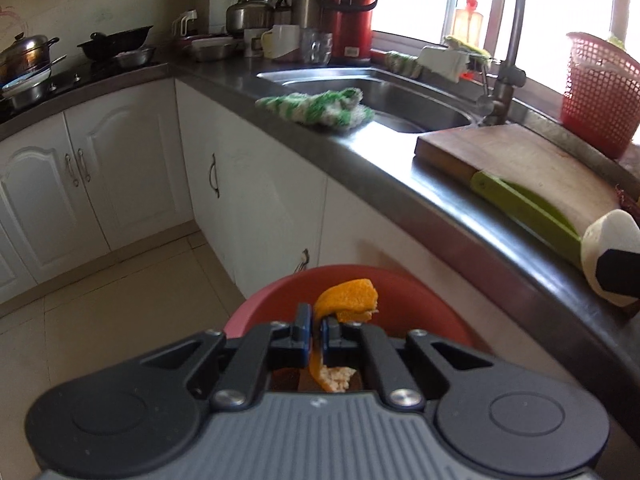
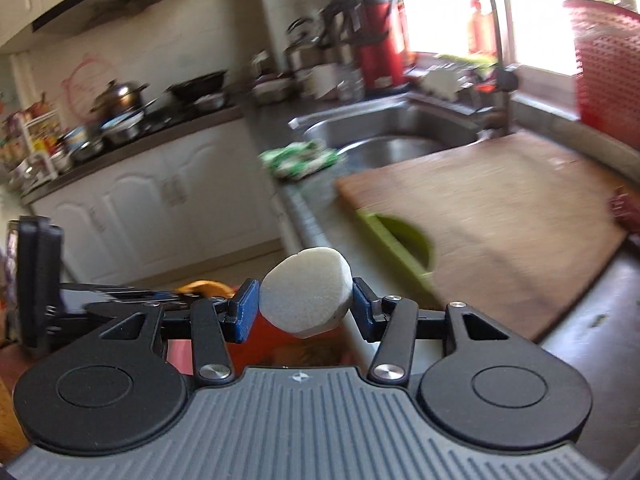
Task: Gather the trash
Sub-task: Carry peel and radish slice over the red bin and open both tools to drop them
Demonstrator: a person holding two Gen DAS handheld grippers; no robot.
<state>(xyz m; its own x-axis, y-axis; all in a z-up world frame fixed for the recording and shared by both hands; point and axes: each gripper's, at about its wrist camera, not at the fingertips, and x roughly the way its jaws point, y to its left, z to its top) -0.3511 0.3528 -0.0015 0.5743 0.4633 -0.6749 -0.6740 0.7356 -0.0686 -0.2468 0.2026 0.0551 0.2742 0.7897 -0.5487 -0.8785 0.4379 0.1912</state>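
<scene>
Left hand-held gripper (image 1: 316,330) pinches orange peel (image 1: 348,300) — above red bin (image 1: 276,300).

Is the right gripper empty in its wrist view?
No: the right gripper is clamped on a white round chunk, its blue pads pressing both sides.

Orange peel (image 1: 348,300) and white chunk (image 2: 306,294) above red bin (image 1: 280,300).

No readable text in either view.
The red flask (image 1: 351,8) carries a small label, too blurred to make out.
</scene>
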